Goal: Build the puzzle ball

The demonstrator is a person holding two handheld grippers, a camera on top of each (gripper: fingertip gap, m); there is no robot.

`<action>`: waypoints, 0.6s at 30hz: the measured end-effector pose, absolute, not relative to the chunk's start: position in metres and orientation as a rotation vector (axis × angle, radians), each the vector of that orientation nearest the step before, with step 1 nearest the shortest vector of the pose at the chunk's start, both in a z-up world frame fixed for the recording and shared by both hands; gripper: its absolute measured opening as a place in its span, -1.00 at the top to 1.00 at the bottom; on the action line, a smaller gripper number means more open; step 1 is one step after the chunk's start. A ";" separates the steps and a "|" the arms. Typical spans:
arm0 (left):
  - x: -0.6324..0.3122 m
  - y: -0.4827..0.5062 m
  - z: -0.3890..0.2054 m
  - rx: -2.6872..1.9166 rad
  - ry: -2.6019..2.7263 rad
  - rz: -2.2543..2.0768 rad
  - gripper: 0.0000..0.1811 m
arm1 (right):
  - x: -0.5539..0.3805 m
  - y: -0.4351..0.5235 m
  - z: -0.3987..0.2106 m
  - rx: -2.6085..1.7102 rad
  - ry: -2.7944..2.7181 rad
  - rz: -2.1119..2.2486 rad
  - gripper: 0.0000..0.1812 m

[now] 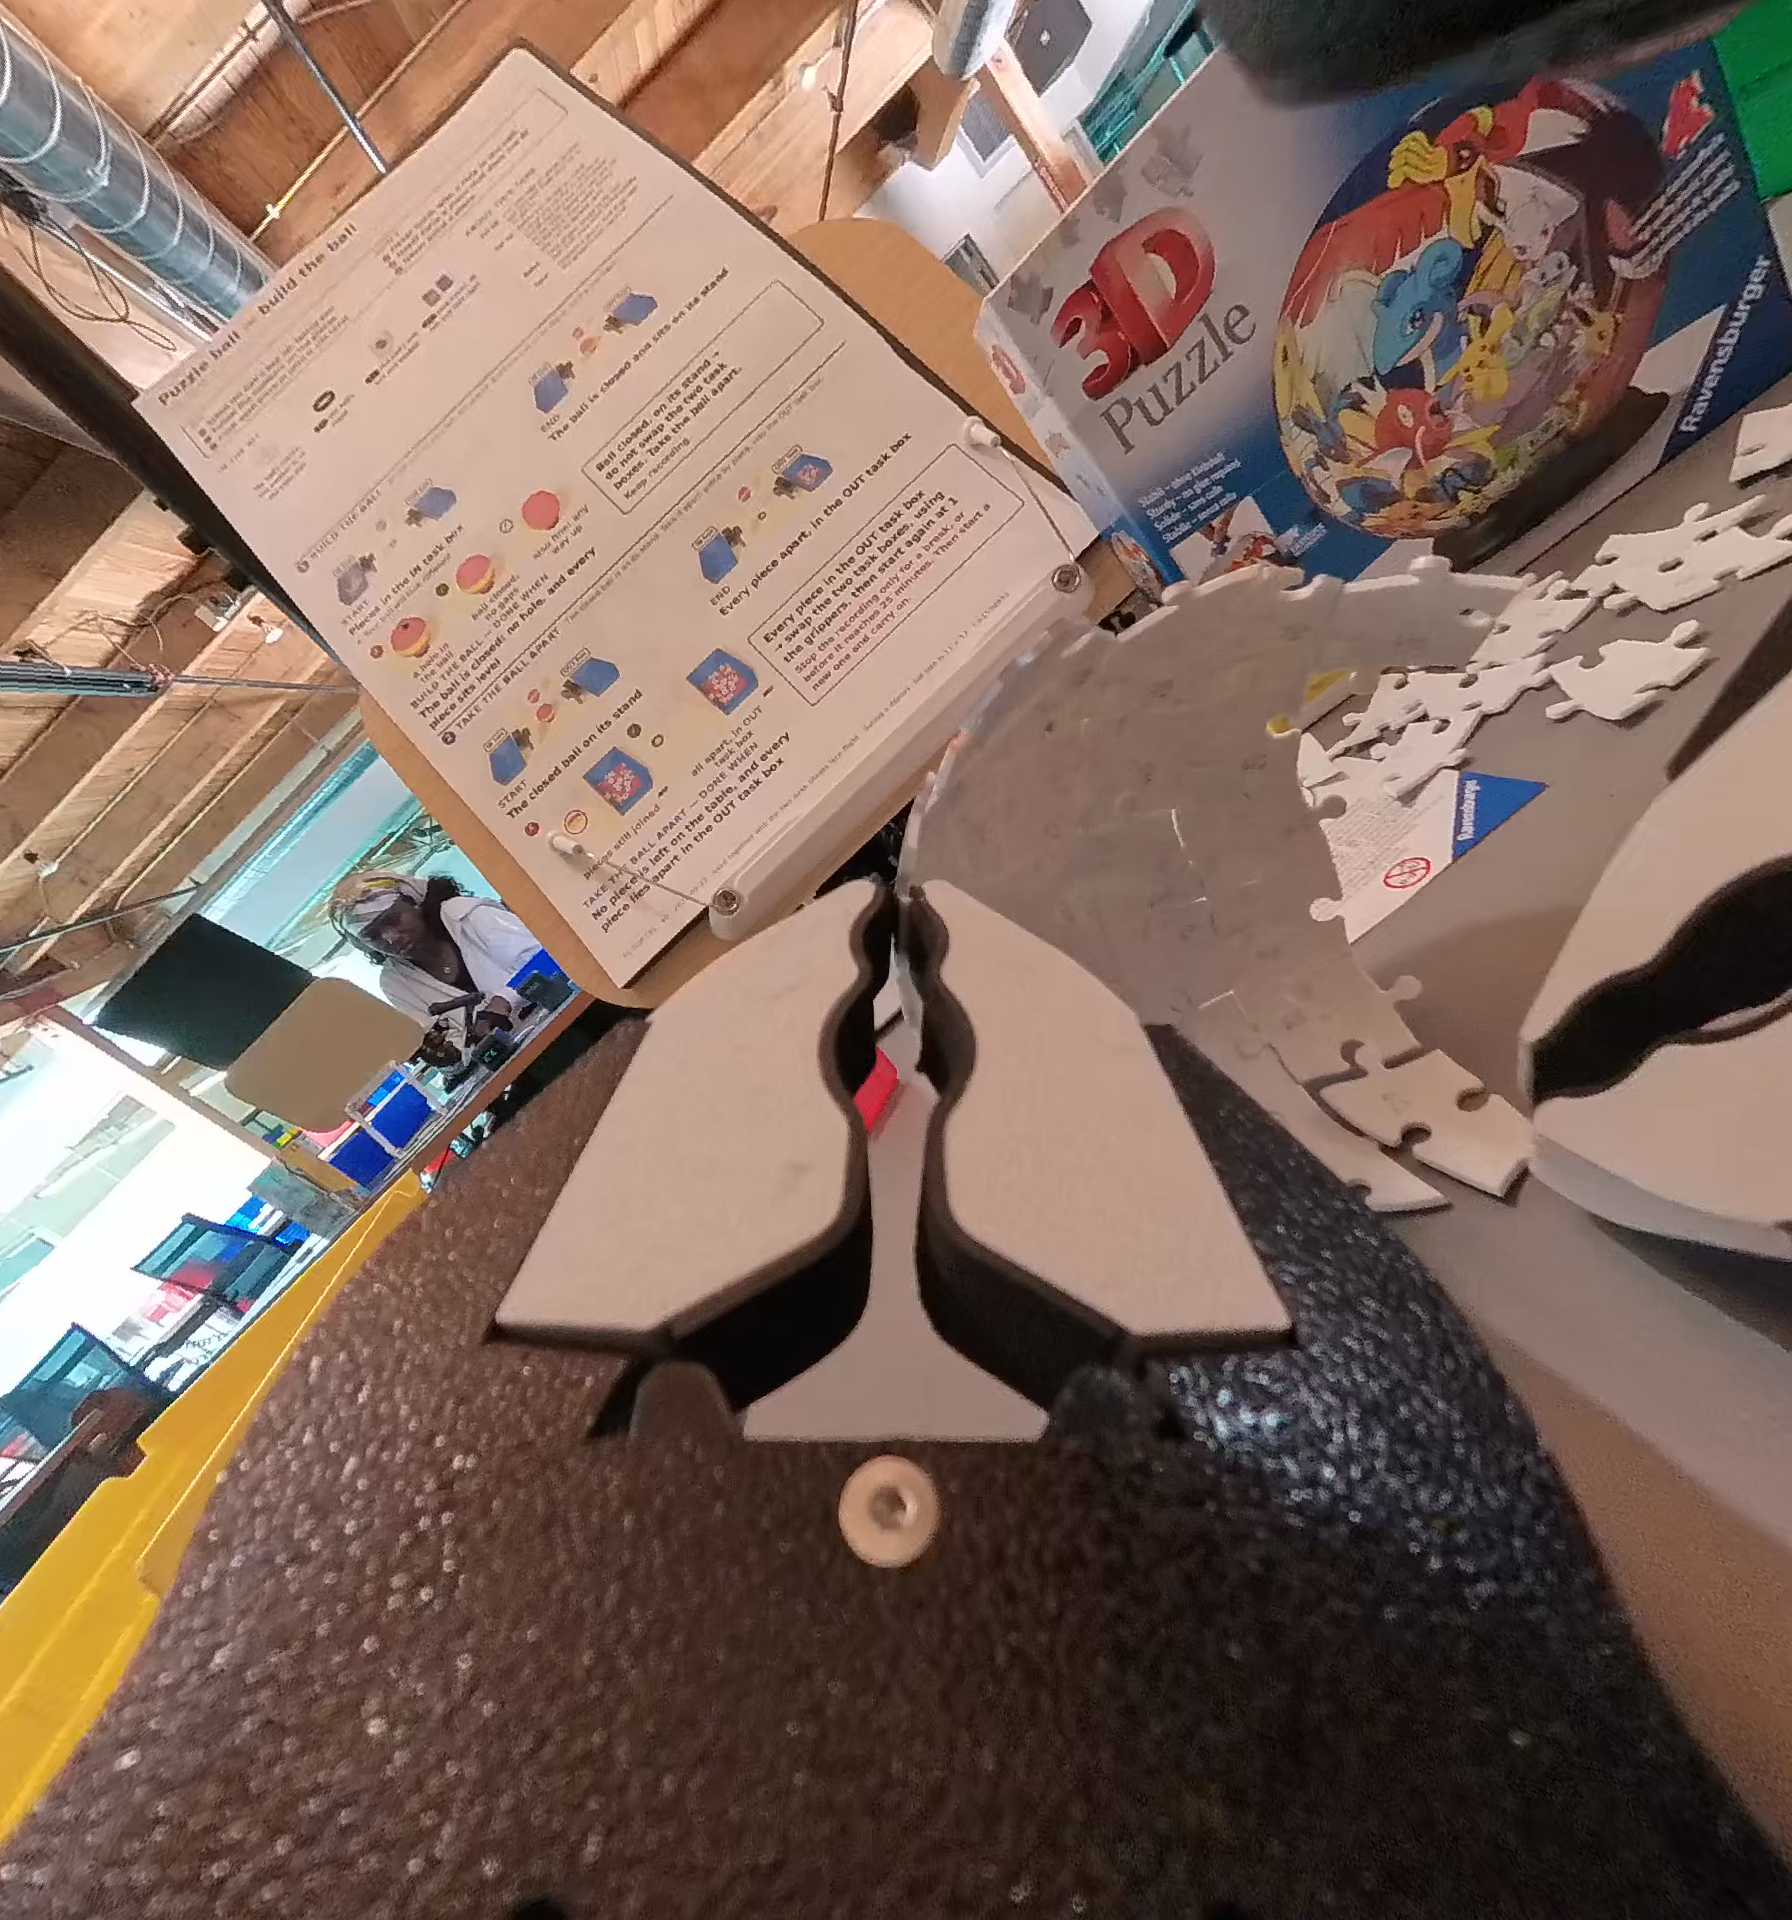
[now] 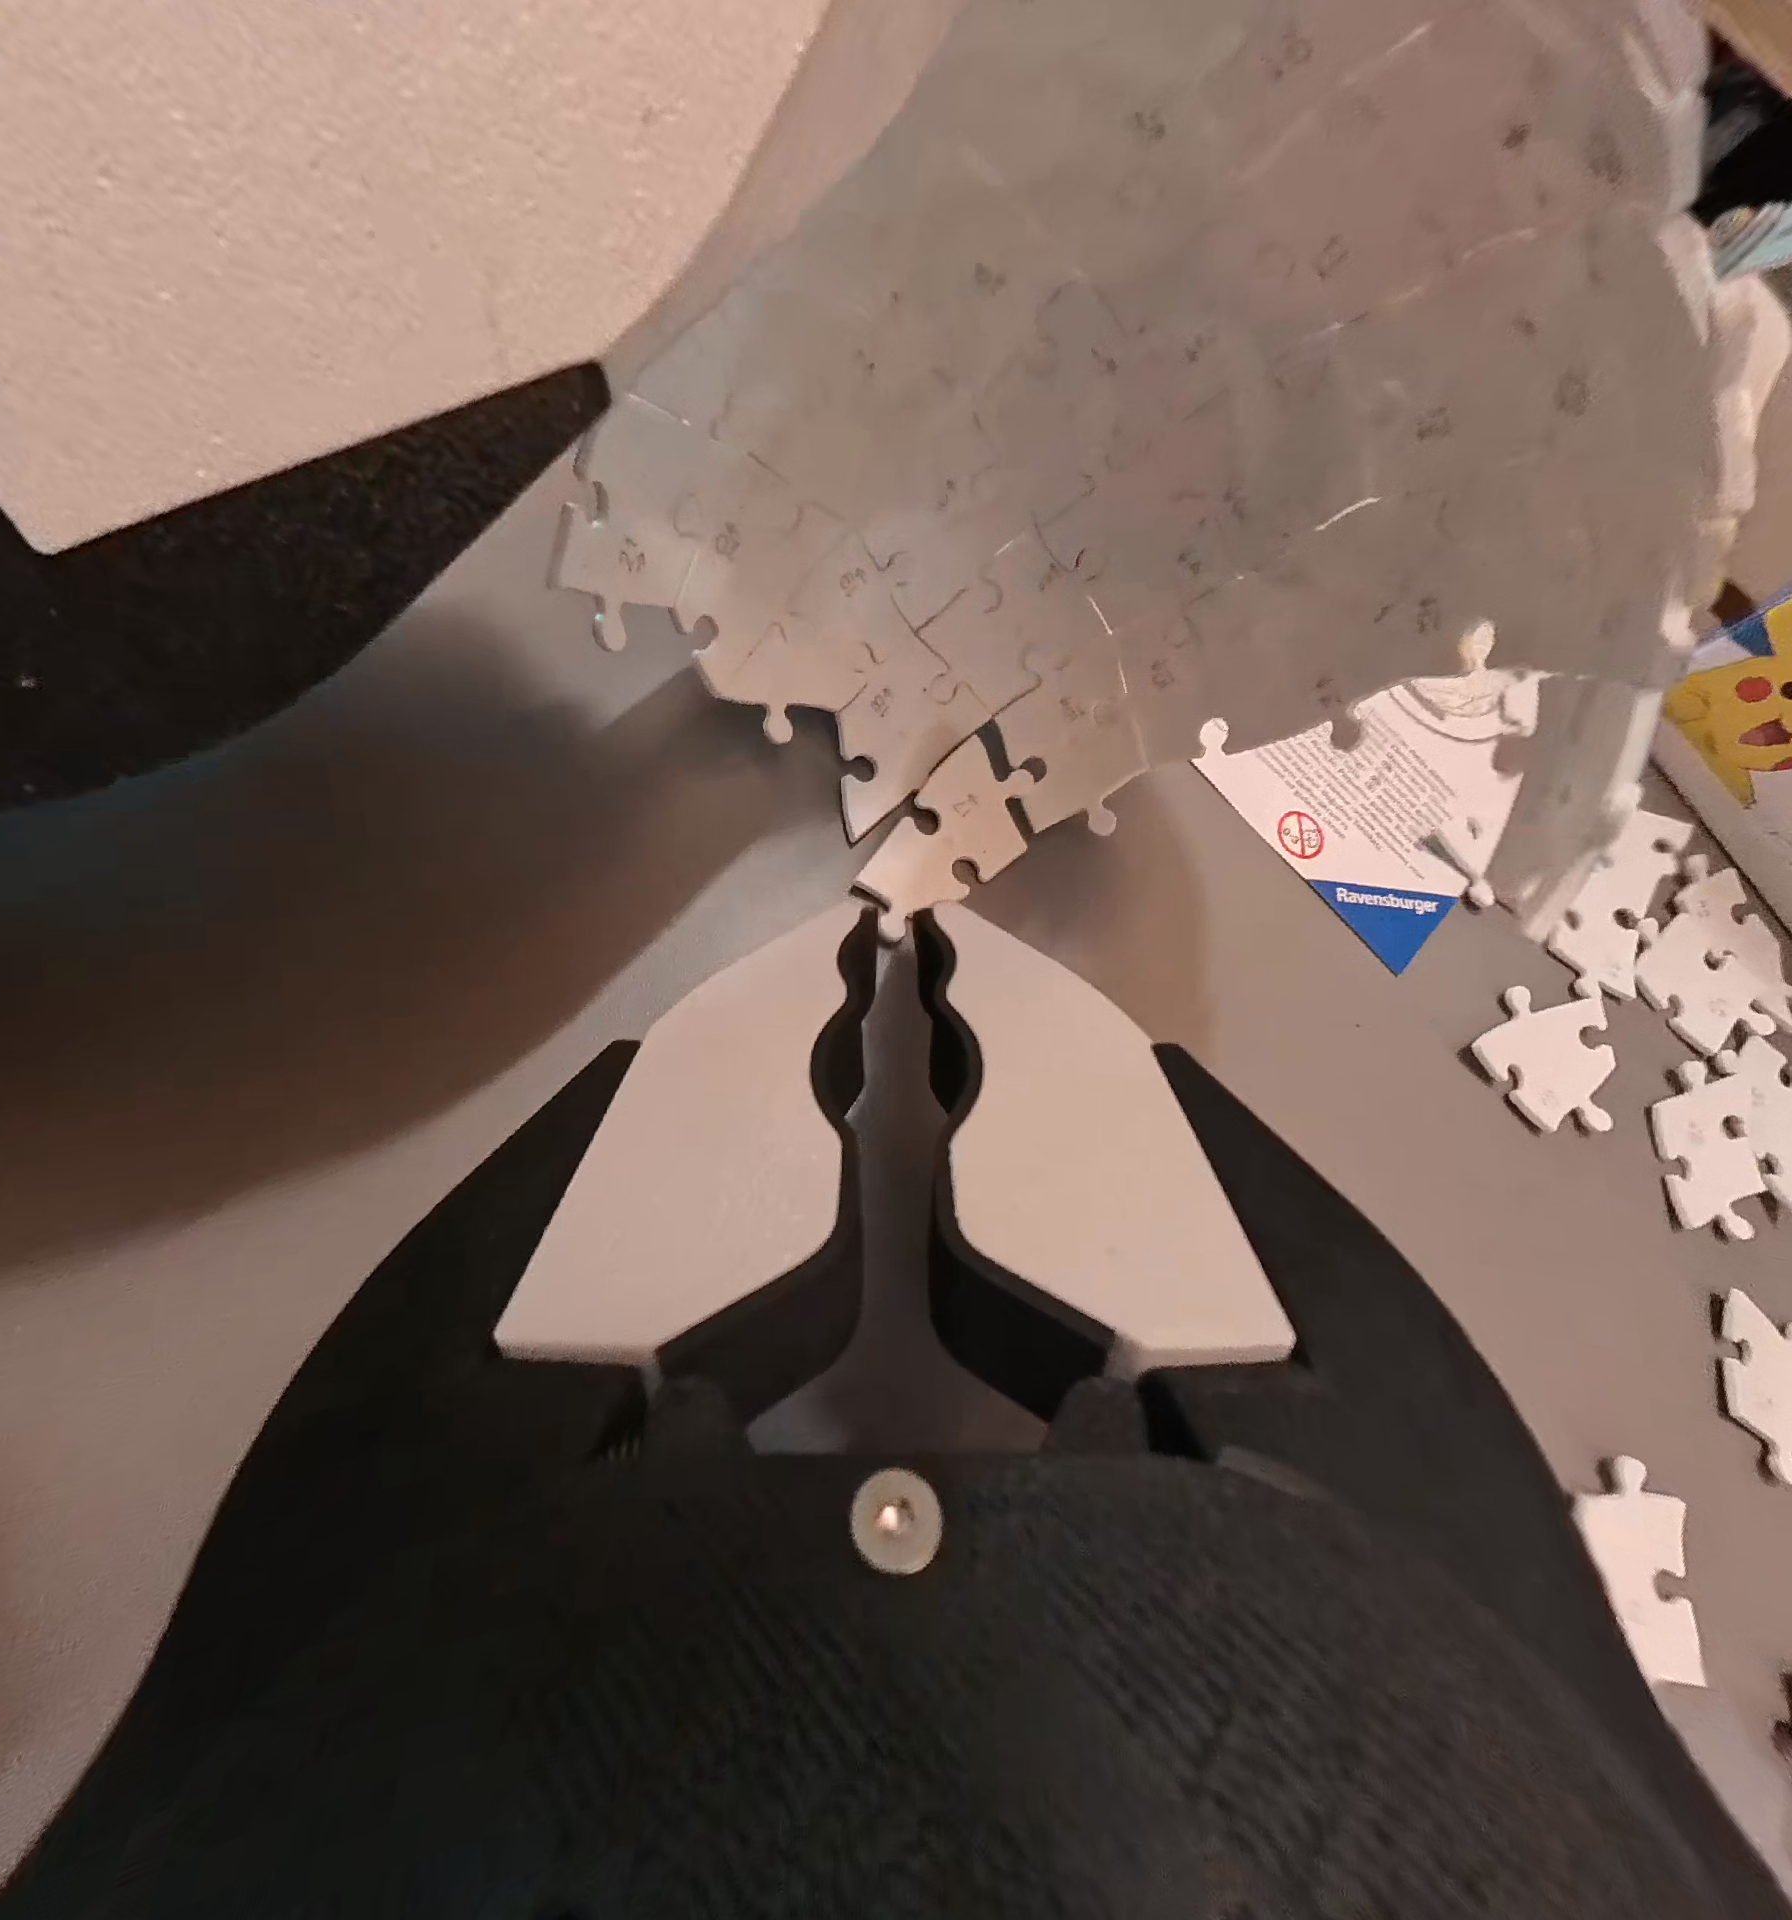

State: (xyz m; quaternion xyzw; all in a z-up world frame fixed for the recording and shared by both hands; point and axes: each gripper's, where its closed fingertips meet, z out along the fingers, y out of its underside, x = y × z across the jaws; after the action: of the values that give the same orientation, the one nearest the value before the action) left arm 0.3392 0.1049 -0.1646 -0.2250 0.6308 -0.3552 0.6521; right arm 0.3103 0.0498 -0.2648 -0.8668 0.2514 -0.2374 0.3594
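Note:
The partly built puzzle ball (image 1: 1131,810) is a curved shell of joined pieces with its grey inner side facing me. My left gripper (image 1: 904,909) is shut on the shell's edge and holds it above the grey table (image 1: 1557,1382). In the right wrist view the shell (image 2: 1183,395) fills the upper middle. My right gripper (image 2: 897,923) is shut on the tab of a single puzzle piece (image 2: 959,831), which touches the shell's lower edge. The right gripper (image 1: 1702,1039) also shows at the right of the left wrist view, and the left gripper (image 2: 248,208) at the upper left of the right wrist view.
Several loose white pieces lie on the table (image 1: 1619,582) (image 2: 1702,1039). The puzzle box (image 1: 1391,312) (image 2: 1765,686) stands behind them. A leaflet (image 1: 1432,831) (image 2: 1359,831) lies under the shell. An instruction sheet (image 1: 601,520) stands at the back. A yellow bin edge (image 1: 92,1507) is on the left. Left tips to right tips: about 12 centimetres.

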 end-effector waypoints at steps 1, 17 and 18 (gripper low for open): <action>0.339 0.104 -0.164 -0.510 1.431 -0.809 0.98 | 0.311 0.050 -0.264 -2.237 0.633 -0.632 0.92; 0.342 0.109 -0.166 -0.557 1.435 -0.840 0.98 | 0.321 0.052 -0.260 -2.262 0.480 -0.722 0.91; 0.342 0.110 -0.166 -0.559 1.436 -0.841 0.98 | 0.316 0.052 -0.256 -2.252 0.463 -0.721 0.91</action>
State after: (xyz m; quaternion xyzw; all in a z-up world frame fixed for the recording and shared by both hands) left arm 0.3417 0.1098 -0.1661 -0.2449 0.6292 -0.3687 0.6389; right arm 0.3158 0.0517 -0.2559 -0.8728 0.1793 -0.2793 0.3578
